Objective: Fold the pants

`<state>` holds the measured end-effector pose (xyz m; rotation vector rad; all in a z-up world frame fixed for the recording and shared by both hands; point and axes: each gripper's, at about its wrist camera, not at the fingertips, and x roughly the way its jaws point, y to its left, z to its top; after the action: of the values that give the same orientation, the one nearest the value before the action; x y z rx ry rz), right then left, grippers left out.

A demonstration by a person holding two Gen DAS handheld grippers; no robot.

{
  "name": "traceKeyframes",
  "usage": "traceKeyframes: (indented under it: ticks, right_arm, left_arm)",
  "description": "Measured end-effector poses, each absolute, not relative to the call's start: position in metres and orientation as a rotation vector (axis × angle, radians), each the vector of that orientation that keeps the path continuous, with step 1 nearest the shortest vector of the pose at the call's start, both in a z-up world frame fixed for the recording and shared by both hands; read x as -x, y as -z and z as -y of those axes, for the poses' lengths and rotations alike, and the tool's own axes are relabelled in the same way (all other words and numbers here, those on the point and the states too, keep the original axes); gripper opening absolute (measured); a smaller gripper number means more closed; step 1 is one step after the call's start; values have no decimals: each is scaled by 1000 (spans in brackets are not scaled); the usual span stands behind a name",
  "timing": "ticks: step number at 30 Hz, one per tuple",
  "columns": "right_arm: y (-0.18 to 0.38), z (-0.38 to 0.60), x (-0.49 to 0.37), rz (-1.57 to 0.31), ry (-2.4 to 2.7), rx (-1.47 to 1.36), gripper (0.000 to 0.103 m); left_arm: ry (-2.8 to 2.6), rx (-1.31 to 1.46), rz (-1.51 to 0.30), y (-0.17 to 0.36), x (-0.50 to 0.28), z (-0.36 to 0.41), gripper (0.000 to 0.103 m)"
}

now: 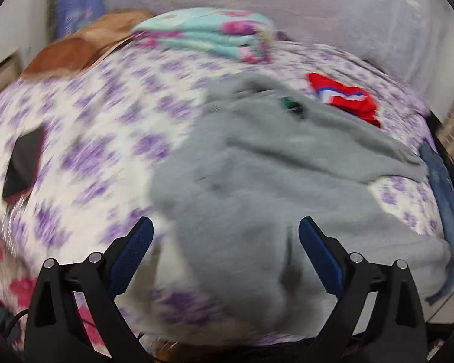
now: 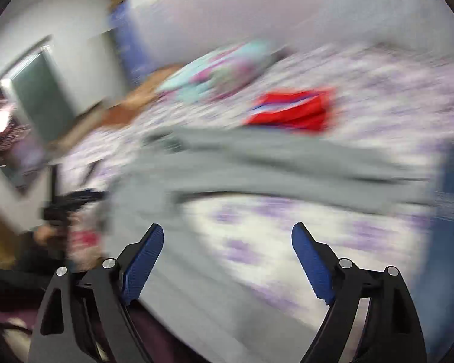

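Left gripper [image 1: 226, 243]: jaws spread, holding nothing, poised over the near end of the grey pants [image 1: 272, 181]. The pants lie rumpled across the floral bed [image 1: 91, 127], legs askew, so by my judgement folding has barely begun. Right gripper [image 2: 227, 251]: likewise spread and empty, above bare sheet beside the garment. A green tag [image 1: 286, 102] shows; heavy blur leaves no legible writing.

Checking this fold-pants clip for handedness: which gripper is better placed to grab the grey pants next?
Probably left. The left gripper is open with the grey pants right between its fingers. The right gripper is also open, but mostly over the floral bedsheet, the pants lying beyond it. Both views are blurred.
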<state>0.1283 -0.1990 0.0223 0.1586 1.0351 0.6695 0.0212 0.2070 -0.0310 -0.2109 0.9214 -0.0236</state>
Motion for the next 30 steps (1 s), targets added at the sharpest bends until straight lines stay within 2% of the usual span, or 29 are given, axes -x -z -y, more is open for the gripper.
traceKeyframes:
  ticks: [5,6,7,8,9,10,12,13,14,15,16,17,18,20,21,22,24,27,30]
  right_arm:
    - [71,70,-196,-1311,-777,-190,87]
    - [88,50,-202,-1342,-749,-168,71]
    - [98,38,-203,-1349,-734,-140,21]
    - [109,24,-208,-1369,-757,-117,11]
    - [108,21,-202,-1358,-762,-101,11]
    - [100,17,-198,-1307,-764,-74,11]
    - [82,16,-191,-1212,-767,5,11]
    - [85,17,-191,-1236,-755,12,15]
    - [99,19,-193,-1317,-737,10,24]
    - [109,18,-196,-1356,-734,2,27]
    - [105,25,-196,-1339,-751,-24,37]
    - [100,30,-197,-1349,-740,-20,43]
    - [91,37,-195,-1350,-729,-13,54]
    - [63,52,-194,-1283,-738,5,60]
    - [41,63,-196,-1214,-736,24,68]
    - [20,76,-202,-1143,-705,50,81]
    - [-8,103,-221,-1032,-621,77,95]
    - [-17,117,-271,-1009,-552,130,98]
    - [12,114,-319,-1069,-503,181,98]
  left_arm:
    - [-16,331,-988,64,-27,-237,98]
    - [-21,327,-973,66,-31,-235,98]
    - [-16,315,-957,66,-36,-232,98]
    - [-4,315,-942,65,-41,-230,98]
    - [4,331,-930,64,-45,-229,84]
    - [9,339,-919,61,-48,-227,41]
    - [-3,249,-975,64,-53,-217,38]
    - [-23,180,-980,65,-49,-211,39]
    - [-31,161,-983,66,-47,-209,40]
    - [-36,161,-983,67,-44,-209,43]
    - [-44,155,-980,66,-39,-211,46]
    - [-52,151,-974,61,-34,-214,48]
    - [-60,152,-965,55,-29,-217,54]
    - [-58,162,-909,29,-22,-226,57]
    - [-69,150,-875,15,-21,-229,64]
    - [-84,131,-831,-4,-23,-233,79]
    - [-61,123,-780,-31,-44,-237,94]
    - [18,117,-807,-41,-97,-227,94]
    - [47,158,-906,-22,-167,-216,94]
